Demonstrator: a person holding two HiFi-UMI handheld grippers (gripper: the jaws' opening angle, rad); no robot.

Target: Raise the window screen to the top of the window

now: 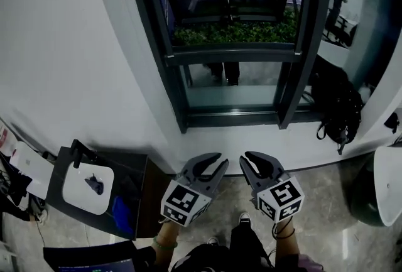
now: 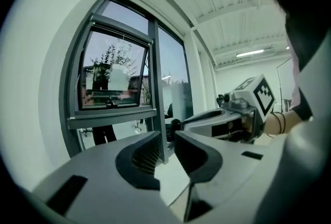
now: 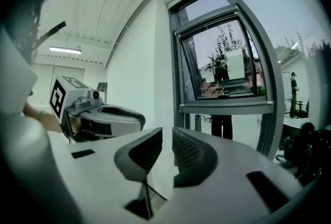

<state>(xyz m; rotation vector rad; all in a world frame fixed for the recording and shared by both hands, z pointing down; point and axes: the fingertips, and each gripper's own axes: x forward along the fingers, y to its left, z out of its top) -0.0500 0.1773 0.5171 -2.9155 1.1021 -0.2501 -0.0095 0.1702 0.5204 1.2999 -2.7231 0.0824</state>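
1. The white wall (image 1: 63, 44) takes up most of the head view; it carries no print.
2. The dark-framed window (image 1: 232, 54) stands straight ahead, with greenery and reflected figures in the glass; the window screen belongs to this frame, but I cannot pick out its mesh or pull bar in any view, so I cannot say how high it sits.
3. The pale stone floor (image 1: 333, 227) lies below, and the person's shoes show at the bottom edge.
4. A black backpack (image 1: 339, 107) rests on the white ledge to the right of the window; no logo is legible on it.
5. A low dark counter (image 1: 132, 170) stands at the left and bears a white device (image 1: 88, 186); nothing on either can be read.
6. The left claw (image 2: 166, 148) has a narrow gap between its jaws, nothing sits in the gap, and it hangs low and well apart from the window.
7. The right claw (image 3: 167, 148) is just beside it, also parted only a little and empty.
8. Each marker cube shows only black-and-white square patterns, no words.
9. Progress, as I judge it: the raise has not begun; what is left is to reach the frame, find and grip the screen's bar, and lift it to the top.
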